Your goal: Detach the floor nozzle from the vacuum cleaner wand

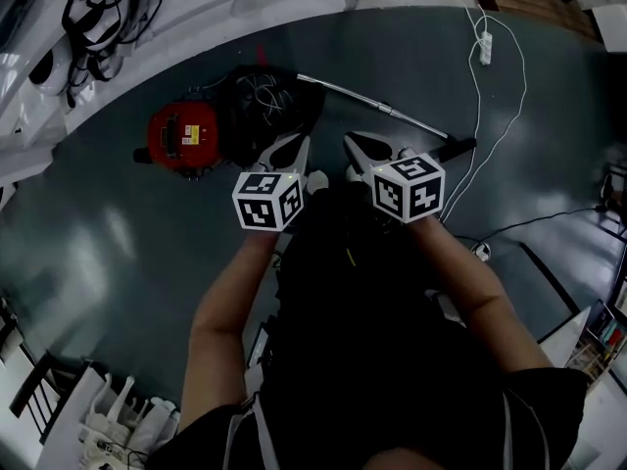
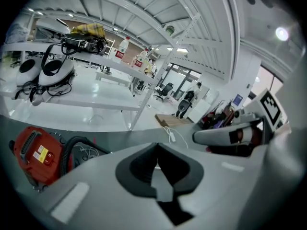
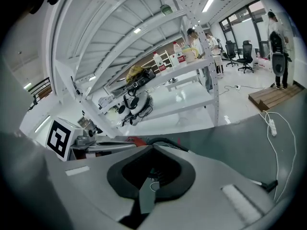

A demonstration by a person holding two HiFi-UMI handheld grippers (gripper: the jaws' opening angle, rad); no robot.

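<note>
A red vacuum cleaner sits on the dark floor with a coiled black hose beside it. A metal wand runs from the hose to the right and ends in a black piece that looks like the floor nozzle. My left gripper and right gripper hang side by side just below the wand, both shut and empty, touching nothing. In the left gripper view the shut left gripper faces the red vacuum cleaner. In the right gripper view the right gripper is shut, with the black piece low at the right.
A white power strip with a long white cable lies on the floor beyond the wand. White shelving with headsets and bottles stands behind the vacuum. People stand far off near a wooden pallet. More gear rests at the lower left.
</note>
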